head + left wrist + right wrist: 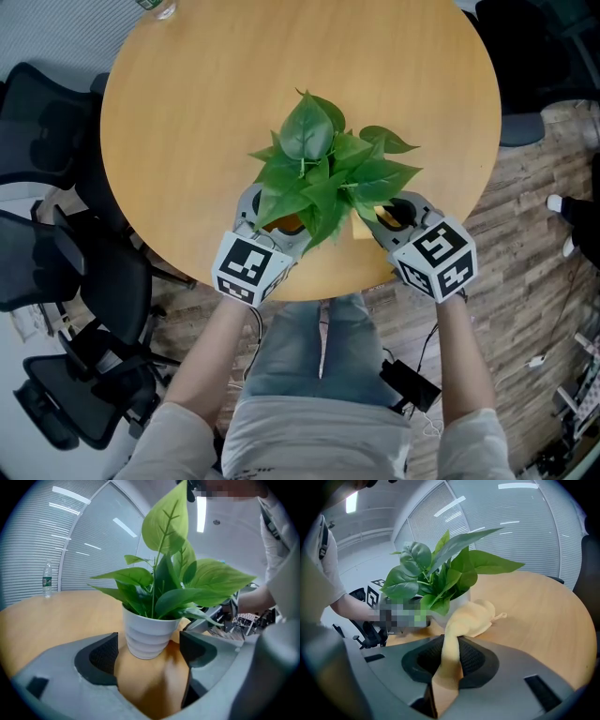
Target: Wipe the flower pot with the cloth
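Flower pot point(147, 637) with the leafy plant sits close to the near edge of the round table point(187, 112), right in front of the person. Left gripper point(149, 654) has its jaws spread wide either side of the pot's base, pads just off it. Right gripper point(450, 660) is clamped on the yellow cloth point(471, 618), whose free end is bunched up right against the pot.
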The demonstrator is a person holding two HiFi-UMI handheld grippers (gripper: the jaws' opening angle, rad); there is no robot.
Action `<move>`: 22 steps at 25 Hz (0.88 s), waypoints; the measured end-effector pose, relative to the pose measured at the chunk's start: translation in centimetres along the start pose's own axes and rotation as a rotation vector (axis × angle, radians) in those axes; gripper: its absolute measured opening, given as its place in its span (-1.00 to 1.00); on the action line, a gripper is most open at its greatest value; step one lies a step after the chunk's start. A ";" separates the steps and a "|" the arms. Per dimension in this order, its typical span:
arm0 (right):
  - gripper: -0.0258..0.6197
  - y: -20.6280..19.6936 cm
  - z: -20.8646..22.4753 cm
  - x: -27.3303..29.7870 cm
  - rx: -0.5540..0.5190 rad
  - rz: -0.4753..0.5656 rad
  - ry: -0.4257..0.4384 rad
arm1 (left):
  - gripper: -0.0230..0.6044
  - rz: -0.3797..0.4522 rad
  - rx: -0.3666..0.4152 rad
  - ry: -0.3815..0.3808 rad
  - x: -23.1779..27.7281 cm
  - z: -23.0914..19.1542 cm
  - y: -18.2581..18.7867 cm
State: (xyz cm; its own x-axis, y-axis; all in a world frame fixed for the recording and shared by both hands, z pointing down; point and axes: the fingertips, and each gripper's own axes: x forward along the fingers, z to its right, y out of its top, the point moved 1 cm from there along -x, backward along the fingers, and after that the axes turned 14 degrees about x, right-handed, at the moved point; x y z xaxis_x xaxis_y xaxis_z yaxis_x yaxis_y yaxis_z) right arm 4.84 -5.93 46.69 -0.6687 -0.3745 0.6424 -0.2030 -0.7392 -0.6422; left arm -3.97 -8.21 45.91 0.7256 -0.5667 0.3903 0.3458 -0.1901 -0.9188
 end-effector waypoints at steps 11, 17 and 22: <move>-0.69 -0.2 0.0 0.0 0.007 0.002 0.007 | 0.53 0.127 0.169 -0.357 0.6 -1.8 1.7; -0.69 -0.1 0.1 0.1 0.010 -0.001 0.011 | 0.54 0.139 0.194 -0.441 1.6 -1.1 2.0; -0.69 0.0 0.5 -0.3 0.018 0.005 0.008 | 0.46 0.150 0.165 -0.437 2.1 -0.7 2.2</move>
State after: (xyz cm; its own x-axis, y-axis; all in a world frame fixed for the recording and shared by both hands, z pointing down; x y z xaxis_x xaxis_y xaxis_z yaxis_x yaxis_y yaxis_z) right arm 5.42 -6.14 46.74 -0.6757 -0.3736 0.6355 -0.1870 -0.7471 -0.6379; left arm -2.11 -10.37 44.64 0.9442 -0.1816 0.2748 0.2826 0.0178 -0.9591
